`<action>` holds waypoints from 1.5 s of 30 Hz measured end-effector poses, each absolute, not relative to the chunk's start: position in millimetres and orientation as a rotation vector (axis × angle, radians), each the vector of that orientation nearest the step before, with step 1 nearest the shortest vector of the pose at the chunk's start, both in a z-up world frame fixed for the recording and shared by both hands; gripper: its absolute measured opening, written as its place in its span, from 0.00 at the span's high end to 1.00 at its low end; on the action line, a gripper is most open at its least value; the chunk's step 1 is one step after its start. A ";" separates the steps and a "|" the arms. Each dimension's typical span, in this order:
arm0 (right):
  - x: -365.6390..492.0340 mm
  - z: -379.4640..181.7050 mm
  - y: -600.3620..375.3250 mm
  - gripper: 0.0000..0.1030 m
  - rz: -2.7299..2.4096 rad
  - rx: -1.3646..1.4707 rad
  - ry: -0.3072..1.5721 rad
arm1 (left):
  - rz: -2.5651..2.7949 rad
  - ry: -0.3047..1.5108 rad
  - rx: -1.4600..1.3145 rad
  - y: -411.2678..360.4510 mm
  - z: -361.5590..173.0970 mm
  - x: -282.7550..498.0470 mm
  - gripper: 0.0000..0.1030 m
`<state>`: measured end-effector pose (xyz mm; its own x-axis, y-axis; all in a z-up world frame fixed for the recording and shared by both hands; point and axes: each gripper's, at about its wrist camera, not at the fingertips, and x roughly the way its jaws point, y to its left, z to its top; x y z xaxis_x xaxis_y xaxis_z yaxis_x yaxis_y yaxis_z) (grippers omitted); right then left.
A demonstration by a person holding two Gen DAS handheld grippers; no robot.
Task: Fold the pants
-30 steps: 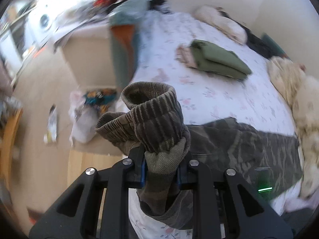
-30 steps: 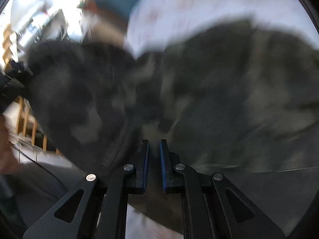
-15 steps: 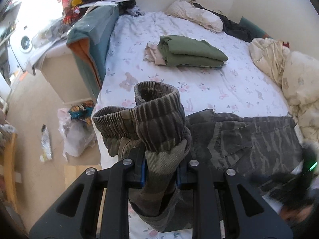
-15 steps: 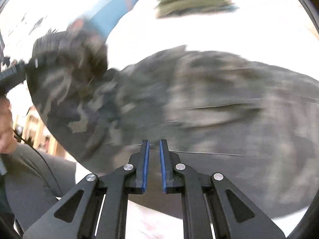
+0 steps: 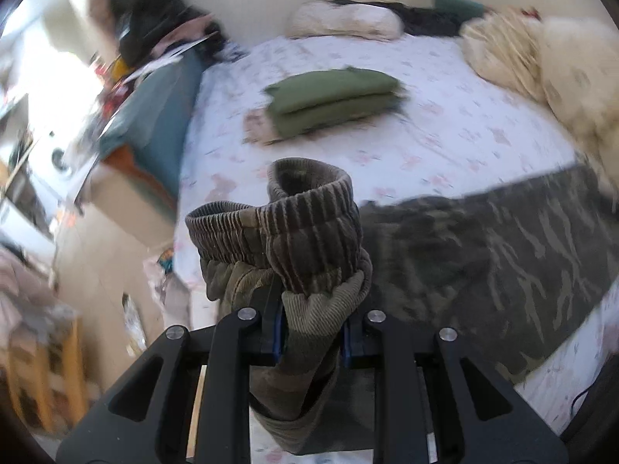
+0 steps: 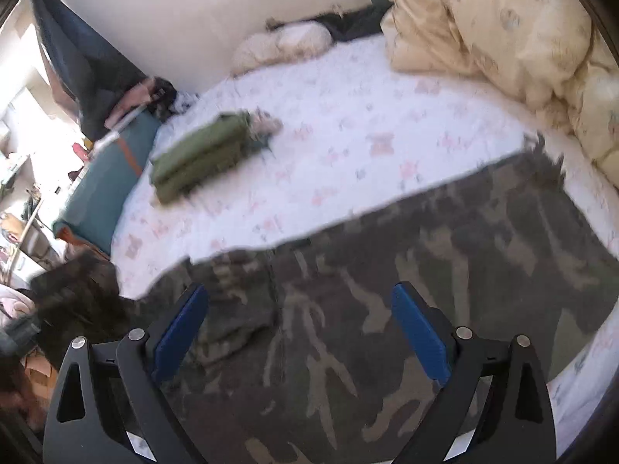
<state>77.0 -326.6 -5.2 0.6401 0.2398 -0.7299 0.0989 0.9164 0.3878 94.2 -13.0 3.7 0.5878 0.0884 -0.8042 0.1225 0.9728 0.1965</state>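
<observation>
camo pants (image 6: 387, 309) spread flat along the near edge of the bed (image 6: 348, 135) | left gripper (image 5: 311, 332) clenched on their bunched ribbed waistband (image 5: 309, 224), lifted off the bed's edge | right gripper (image 6: 301, 332) spread wide above the fabric, gripping nothing | folded green garment (image 5: 332, 100) lies well apart, mid-bed

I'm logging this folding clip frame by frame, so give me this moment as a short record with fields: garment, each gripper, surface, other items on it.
garment: camouflage pants, spread along the bed's near edge
left gripper: shut on the pants' ribbed waistband, bunched and lifted
right gripper: open, above the pants, gripping nothing
surface: bed with floral sheet
other items: folded green clothes; cream duvet bunched at the far right; pale pillow by the wall
</observation>
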 end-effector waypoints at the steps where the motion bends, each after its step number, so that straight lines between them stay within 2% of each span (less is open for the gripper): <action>1: 77.4 2.3 -328.6 0.05 0.101 0.427 0.860 | -0.039 0.945 0.273 -30.7 -2.5 89.1 0.83; 4: 75.5 16.2 -337.8 0.05 0.112 0.437 0.831 | -0.072 0.962 0.360 -73.4 -26.2 79.7 0.83; 8: 72.1 17.7 -350.7 0.05 0.094 0.479 0.839 | -0.147 1.029 0.451 -124.8 -88.7 71.6 0.82; 11: 70.5 18.4 -357.4 0.05 0.059 0.476 0.840 | -0.179 1.141 0.389 -128.8 -129.8 74.1 0.81; 14: 68.9 15.0 -362.0 0.05 0.045 0.488 0.850 | -0.204 1.156 0.340 -126.1 -136.9 73.4 0.77; 16: 68.8 12.7 -362.6 0.05 0.040 0.497 0.858 | -0.262 1.180 0.283 -117.9 -130.4 72.7 0.63; 17: 69.2 11.8 -362.2 0.05 0.041 0.498 0.862 | -0.290 1.199 0.255 -114.2 -127.0 72.0 0.48; 19: 70.7 10.3 -358.0 0.05 0.052 0.493 0.872 | -0.359 1.207 0.158 -100.9 -109.3 64.9 0.43; 21: 71.2 9.8 -352.6 0.05 0.066 0.484 0.877 | -0.399 1.188 0.083 -81.2 -83.0 54.6 0.30; 24: 72.2 5.3 -339.2 0.05 0.127 0.481 0.905 | -0.348 1.088 0.016 -41.5 -48.5 46.5 0.20; 29: 74.8 -24.6 -304.6 0.07 0.303 0.535 1.026 | -0.014 1.075 -0.014 36.2 -54.3 60.4 0.20; 31: 75.2 -51.3 -278.6 0.15 0.382 0.540 1.120 | 0.091 1.090 -0.059 58.7 -63.2 61.5 0.20; 32: 74.8 -62.3 -264.8 0.18 0.394 0.493 1.163 | 0.107 1.089 -0.082 62.4 -64.7 61.4 0.20; 35: 69.6 -86.1 -226.4 0.18 0.388 0.299 1.231 | 0.147 1.047 -0.122 72.8 -60.5 58.2 0.20; 45: 64.3 -105.8 -185.8 0.20 0.383 0.085 1.186 | 0.168 0.982 -0.114 76.0 -47.2 57.2 0.20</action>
<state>64.3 -185.8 -105.8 0.3193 0.3347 -0.8866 -0.2467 0.9327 0.2632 57.2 76.0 -47.2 0.5442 0.0893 -0.8342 -0.1925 0.9811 -0.0205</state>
